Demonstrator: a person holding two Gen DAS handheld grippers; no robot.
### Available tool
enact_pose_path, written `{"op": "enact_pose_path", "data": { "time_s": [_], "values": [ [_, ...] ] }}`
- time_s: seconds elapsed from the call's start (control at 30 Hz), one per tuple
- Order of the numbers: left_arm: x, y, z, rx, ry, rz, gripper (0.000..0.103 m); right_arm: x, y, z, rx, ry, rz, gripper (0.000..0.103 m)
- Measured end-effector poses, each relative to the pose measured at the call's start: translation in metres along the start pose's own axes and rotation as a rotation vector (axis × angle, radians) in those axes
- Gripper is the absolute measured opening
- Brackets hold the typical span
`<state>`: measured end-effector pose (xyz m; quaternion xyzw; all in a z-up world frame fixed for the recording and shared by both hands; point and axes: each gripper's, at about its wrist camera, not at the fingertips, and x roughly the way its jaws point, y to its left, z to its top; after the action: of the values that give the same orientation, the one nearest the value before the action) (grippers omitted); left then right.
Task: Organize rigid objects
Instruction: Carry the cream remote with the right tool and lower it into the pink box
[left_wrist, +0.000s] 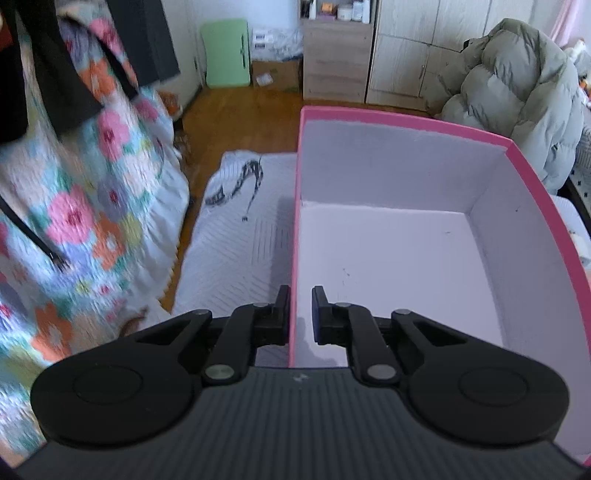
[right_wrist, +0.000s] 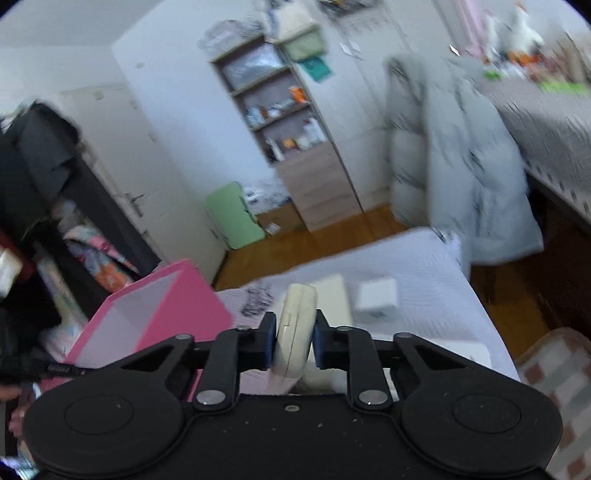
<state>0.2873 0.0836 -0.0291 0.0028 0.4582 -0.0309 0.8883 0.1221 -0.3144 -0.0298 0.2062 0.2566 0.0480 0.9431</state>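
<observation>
while left tool (left_wrist: 300, 314) pinches pink box (left_wrist: 295, 221) wall; right tool (right_wrist: 293, 341) clamps cream case (right_wrist: 295, 332)

Motion blur smears the floral fabric (left_wrist: 74, 206) at left and the far shelf (right_wrist: 273, 107), whose small items stay unreadable.

The box (right_wrist: 155, 306) stands on the bed (right_wrist: 424, 266), left of two flat items (right_wrist: 376, 295) lying there.
</observation>
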Motion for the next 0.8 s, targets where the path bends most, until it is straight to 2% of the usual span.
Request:
{"op": "enact_pose_path", "data": {
  "time_s": [0.13,0.27,0.4,0.53,0.67,0.8],
  "values": [
    [0.005,0.001,0.002,0.015,0.024,0.006,0.004,0.002,0.027,0.003,-0.108,-0.001,-0.007,0.021],
    [0.005,0.001,0.002,0.007,0.021,0.002,0.004,0.004,0.048,0.007,-0.198,-0.003,-0.026,0.020],
    [0.005,0.006,0.001,-0.030,0.019,-0.016,0.004,-0.005,0.065,0.018,-0.248,-0.022,-0.001,0.020],
    [0.004,0.006,0.000,-0.034,0.012,-0.015,0.004,-0.020,0.095,0.034,-0.328,-0.078,0.025,0.020],
    [0.003,0.007,0.000,-0.034,0.004,-0.016,0.004,-0.031,0.133,0.054,-0.427,-0.127,0.113,0.020],
    [0.003,0.008,0.000,-0.033,0.003,-0.016,0.004,-0.013,0.168,0.065,-0.470,-0.072,0.246,0.020]
  ]
}}
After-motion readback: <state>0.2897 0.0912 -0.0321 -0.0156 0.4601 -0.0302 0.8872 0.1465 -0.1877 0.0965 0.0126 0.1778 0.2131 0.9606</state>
